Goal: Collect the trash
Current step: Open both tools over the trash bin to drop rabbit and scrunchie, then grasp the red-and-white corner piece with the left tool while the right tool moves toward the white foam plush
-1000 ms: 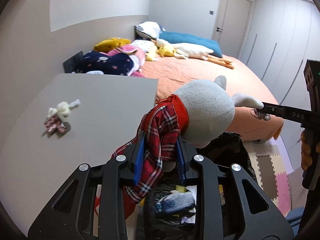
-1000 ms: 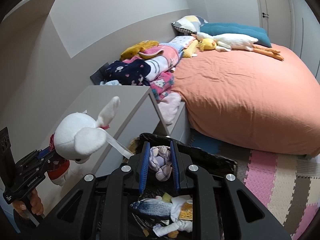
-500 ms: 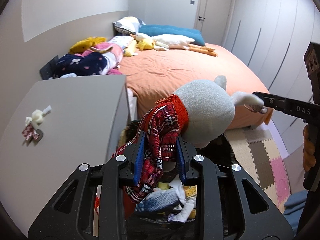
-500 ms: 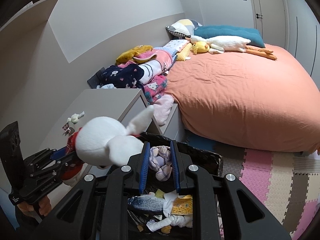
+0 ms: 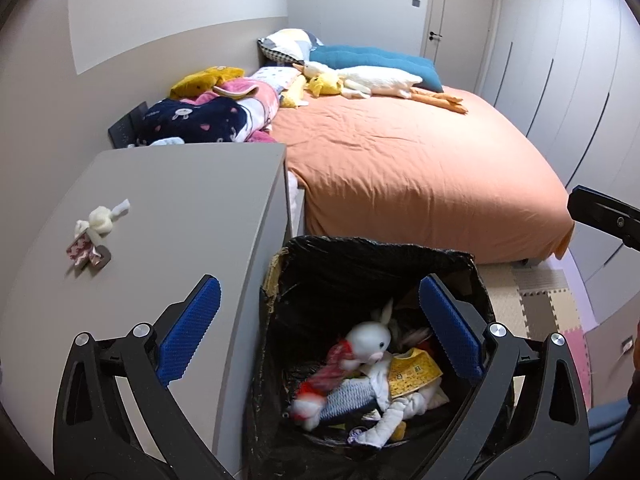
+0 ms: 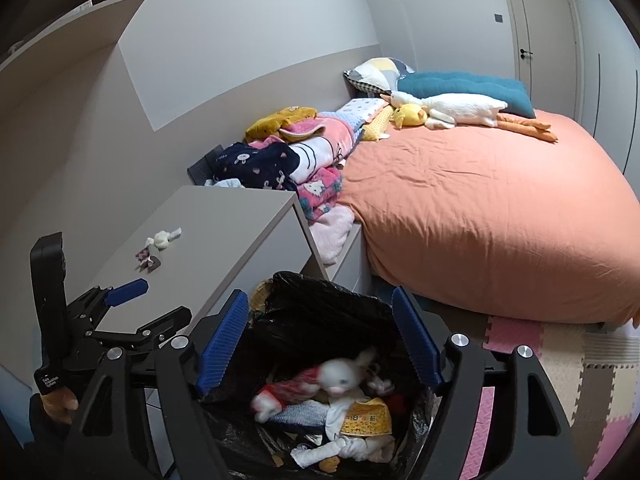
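Both grippers hang over the black-lined trash bin (image 5: 372,264), jaws opening with nothing between them. The plush rabbit (image 5: 366,340) lies inside on the other discards, directly below. The left gripper (image 5: 320,332) is the nearer one to what is left: a small white knotted scrap with a pink wrapper (image 5: 94,232) on the grey cabinet top (image 5: 180,208), ahead and to its left, long axis running diagonally away. The right gripper (image 6: 320,340) sits further off.
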The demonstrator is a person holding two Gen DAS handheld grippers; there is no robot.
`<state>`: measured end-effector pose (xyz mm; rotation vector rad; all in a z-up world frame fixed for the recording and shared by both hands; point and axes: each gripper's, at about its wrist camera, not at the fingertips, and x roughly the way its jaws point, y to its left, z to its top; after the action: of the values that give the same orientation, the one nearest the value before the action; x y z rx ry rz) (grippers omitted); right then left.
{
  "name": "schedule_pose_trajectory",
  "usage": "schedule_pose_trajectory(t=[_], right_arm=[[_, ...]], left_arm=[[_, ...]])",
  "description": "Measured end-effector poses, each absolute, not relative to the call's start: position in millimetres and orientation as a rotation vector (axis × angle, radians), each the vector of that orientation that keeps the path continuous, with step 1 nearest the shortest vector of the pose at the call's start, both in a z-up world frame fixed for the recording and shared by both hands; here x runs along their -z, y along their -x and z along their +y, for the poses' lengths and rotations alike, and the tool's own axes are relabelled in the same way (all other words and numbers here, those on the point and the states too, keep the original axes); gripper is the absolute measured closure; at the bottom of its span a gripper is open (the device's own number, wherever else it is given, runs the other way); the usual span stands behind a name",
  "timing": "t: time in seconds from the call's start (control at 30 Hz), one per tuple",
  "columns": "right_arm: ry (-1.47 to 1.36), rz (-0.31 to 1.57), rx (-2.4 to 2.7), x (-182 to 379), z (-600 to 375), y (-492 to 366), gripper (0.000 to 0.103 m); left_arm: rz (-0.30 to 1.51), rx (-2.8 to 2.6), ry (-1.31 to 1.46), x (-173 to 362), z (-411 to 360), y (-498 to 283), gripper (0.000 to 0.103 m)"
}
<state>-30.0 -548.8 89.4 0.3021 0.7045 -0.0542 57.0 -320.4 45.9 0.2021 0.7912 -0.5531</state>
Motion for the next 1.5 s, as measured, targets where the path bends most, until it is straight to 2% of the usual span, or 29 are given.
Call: schedule_pose_trajectory(t=[0.93,1.03,1.5], right_arm=[[-0.292,0.790,-0.044,-65,-502,-31,0.027],[-0.284,0.799,-0.059,-62,-492,-41,0.022],[-0.261,0.855,-0.122,-43,-453,-90,0.019]], left_arm=[[0.832,0.453,-0.174,-22,-266,-91,0.007],[0.838,0.430,-0.168,-19,-255,-98,0.007],[0.881,0.332,-0.123,-2,-203,-135,0.007]])
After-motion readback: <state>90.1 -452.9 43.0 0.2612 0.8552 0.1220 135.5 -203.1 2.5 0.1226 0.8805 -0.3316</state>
